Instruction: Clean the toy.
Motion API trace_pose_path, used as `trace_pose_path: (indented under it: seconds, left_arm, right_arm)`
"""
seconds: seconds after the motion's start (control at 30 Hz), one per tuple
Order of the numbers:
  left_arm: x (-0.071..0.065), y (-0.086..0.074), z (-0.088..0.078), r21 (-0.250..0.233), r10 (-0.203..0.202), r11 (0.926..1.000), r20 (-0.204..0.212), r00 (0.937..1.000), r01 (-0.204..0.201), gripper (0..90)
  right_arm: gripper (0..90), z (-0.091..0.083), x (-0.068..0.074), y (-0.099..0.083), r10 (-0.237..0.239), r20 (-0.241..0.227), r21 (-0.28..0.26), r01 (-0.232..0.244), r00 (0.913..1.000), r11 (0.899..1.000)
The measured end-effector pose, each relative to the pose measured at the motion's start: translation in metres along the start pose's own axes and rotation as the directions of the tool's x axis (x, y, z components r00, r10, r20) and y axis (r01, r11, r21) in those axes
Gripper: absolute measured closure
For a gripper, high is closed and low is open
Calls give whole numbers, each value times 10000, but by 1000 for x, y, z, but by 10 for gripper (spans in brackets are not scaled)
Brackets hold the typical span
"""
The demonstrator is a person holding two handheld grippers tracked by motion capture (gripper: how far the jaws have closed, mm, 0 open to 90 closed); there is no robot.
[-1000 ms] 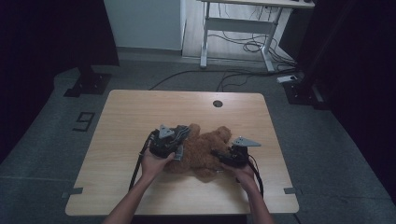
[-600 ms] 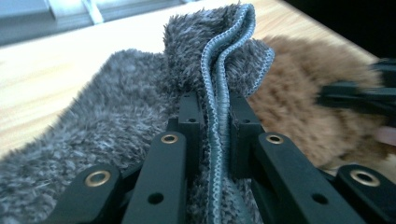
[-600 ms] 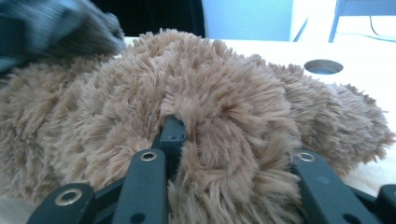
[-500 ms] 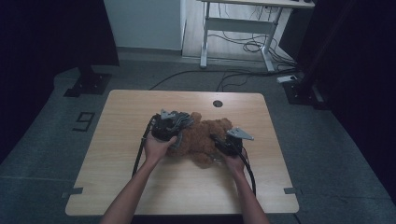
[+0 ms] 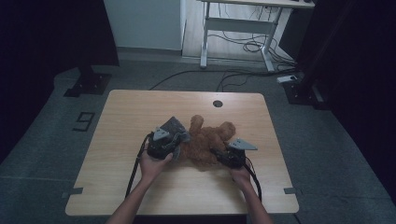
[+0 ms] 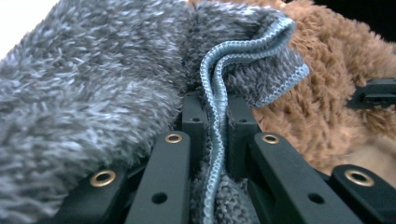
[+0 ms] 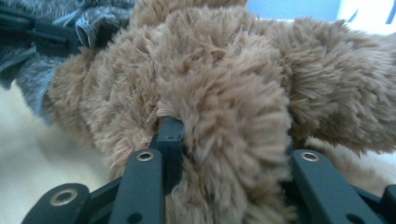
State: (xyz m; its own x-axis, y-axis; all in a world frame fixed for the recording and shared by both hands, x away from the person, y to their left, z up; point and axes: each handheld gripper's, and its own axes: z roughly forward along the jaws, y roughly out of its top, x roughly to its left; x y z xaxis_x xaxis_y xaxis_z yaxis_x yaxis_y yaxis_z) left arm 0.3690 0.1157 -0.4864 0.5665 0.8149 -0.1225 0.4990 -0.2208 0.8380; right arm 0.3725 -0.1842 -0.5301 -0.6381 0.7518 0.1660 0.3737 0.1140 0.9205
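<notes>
Left gripper [image 5: 173, 150] pinches grey cloth [image 6: 93, 93], right gripper [image 5: 219, 156] clamps brown teddy [image 5: 208, 140] (touching), on the table [image 5: 140, 107].

**Two grippers at a brown plush toy on the table**

On the wooden table [image 5: 140, 116] lies a brown plush toy [image 5: 208, 140]. The left gripper [image 5: 173, 140] is at its left side, where a grey fuzzy cloth [image 5: 173, 126] lies against the toy. The right gripper [image 5: 220, 155] touches the toy's lower right part. Behind the table stands a white desk frame [image 5: 233, 28] with cables [image 5: 243, 46] on the floor.
</notes>
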Motion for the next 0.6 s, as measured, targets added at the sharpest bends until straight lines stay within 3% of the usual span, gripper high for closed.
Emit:
trace_pose_path:
  seconds: [0.27, 0.33, 0.47, 0.57, 0.6]
  left_arm:
    - [-14, -13, -19, -151, 30, 9999, 241, 9997, -27, 805]
    - [-17, -2, -29, -199, -43, 9998, 405, 9992, 51, 798]
    - [-25, 33, -40, -609, 532, 9968, 82, 9985, -526, 793]
    - [-28, 54, -31, -465, 512, 9977, 188, 9985, -503, 789]
    - [-30, 58, -21, -201, 397, 9990, 253, 9989, -392, 789]
  right_arm:
    - [623, -16, 9, -16, -529, -312, 31, 530, 9981, 9986]
    - [625, -17, 10, -17, -566, -329, 58, 569, 9979, 9984]
    - [625, -19, 11, -19, -622, -341, 38, 624, 9975, 9980]
    - [624, -20, 11, -20, -740, -334, 60, 742, 9967, 9972]
    - [624, -20, 11, -20, -723, -336, 33, 725, 9968, 9974]
